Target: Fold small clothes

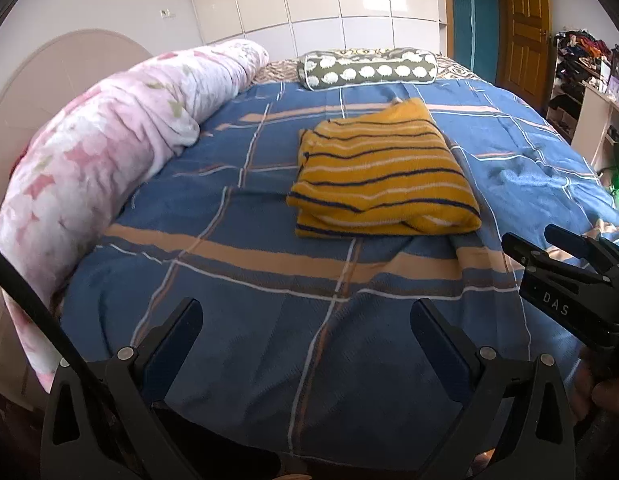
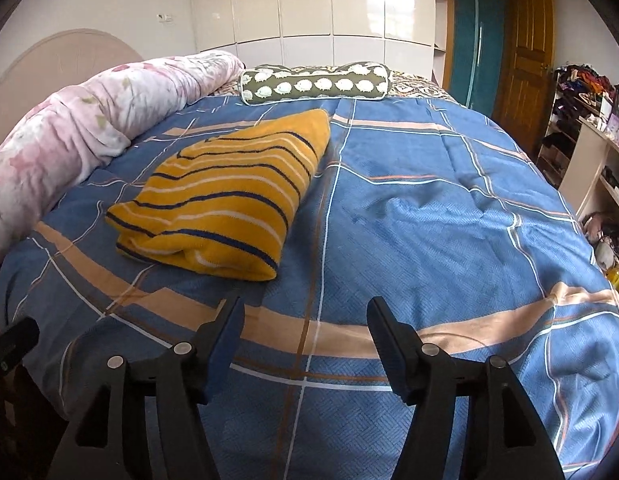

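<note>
Now: yellow striped garment point(image 1: 383, 172) lies folded on blue plaid bedspread point(image 1: 269, 300). Left gripper point(image 1: 307, 320) and right gripper point(image 2: 305, 320) both spread wide, empty, hovering apart from garment.

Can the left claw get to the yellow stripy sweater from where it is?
Probably yes. The left claw is open with nothing in it, and only bare blue bedspread lies between it and the folded sweater. The right claw sits off to the side, not in the way.

Mustard-yellow folded knit garment point(image 1: 383, 176) with navy and white stripes, blue plaid bedspread point(image 2: 429, 208) with tan bands, pink floral rolled quilt point(image 1: 109, 140), olive bolster pillow point(image 2: 315, 85) with white sheep
</note>
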Available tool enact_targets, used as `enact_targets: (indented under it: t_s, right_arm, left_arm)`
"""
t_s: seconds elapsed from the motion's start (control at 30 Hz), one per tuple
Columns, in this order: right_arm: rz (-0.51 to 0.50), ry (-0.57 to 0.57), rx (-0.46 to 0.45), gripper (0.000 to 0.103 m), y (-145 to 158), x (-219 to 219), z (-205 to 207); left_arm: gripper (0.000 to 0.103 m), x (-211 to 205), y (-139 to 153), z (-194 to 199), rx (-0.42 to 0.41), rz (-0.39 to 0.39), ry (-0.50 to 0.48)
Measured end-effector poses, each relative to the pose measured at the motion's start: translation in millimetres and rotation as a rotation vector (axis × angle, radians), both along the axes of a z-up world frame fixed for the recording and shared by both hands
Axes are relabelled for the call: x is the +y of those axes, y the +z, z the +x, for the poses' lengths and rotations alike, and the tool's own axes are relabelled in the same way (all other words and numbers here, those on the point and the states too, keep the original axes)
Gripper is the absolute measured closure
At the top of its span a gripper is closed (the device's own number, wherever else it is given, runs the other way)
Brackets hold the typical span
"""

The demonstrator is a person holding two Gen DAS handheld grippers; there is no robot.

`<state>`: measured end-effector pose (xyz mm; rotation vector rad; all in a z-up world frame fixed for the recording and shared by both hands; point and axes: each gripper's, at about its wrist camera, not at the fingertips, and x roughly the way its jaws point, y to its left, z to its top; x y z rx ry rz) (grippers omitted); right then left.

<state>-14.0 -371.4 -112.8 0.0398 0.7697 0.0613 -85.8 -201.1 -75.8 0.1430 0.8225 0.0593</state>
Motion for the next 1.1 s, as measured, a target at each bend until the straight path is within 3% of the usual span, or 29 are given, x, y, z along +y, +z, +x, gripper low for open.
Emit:
enact_targets:
  t_s: [1.1]
  right_arm:
    - [-0.028,-0.040,0.032,0.032,-7.7,-3.1,-0.3]
  left_arm:
    - [0.000,-3.1,-16.7,3.5,0.076,-0.069,-0.033]
